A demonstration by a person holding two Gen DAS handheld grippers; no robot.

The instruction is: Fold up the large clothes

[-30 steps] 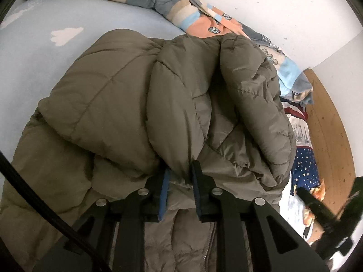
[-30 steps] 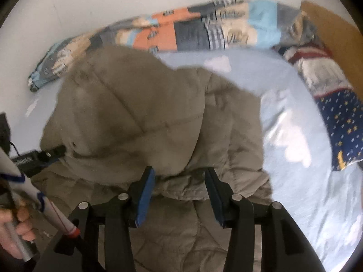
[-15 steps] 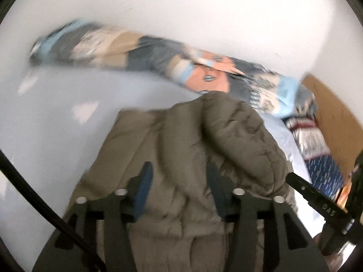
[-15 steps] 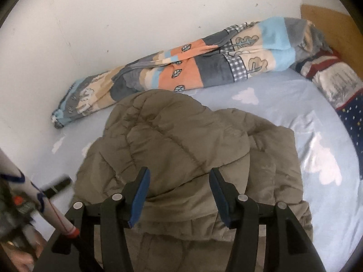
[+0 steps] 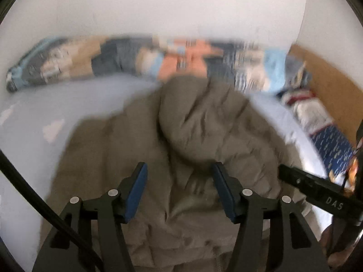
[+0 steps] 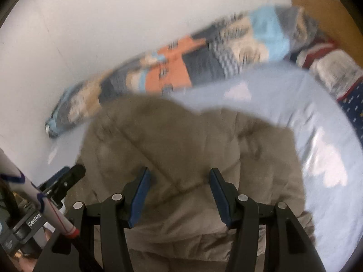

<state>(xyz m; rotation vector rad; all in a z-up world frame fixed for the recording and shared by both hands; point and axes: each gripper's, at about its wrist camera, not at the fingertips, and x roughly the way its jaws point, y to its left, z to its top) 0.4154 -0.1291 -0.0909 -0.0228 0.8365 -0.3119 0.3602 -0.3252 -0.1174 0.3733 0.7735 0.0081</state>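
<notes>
The jacket [image 5: 181,158] is lying, probably folded, on the bed [image 6: 283,95]; the blanket [image 5: 136,59] is lining the far wall [image 5: 181,6]. The left gripper [image 5: 179,185] and right gripper [image 6: 179,188] are hanging spread, holding nothing.

The bed [image 6: 272,104] wears a pale blue sheet with white clouds. An olive puffer jacket [image 5: 192,136] lies bunched mid-bed. A patchwork blanket [image 6: 181,68] runs along the wall edge, with pillows [image 5: 317,117] at the headboard end.

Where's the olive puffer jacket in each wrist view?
Left wrist: olive puffer jacket centre to bottom, behind the open left tongs.
Right wrist: jacket lower centre, behind the open right tongs.
Shared landmark: patchwork blanket along the wall.
</notes>
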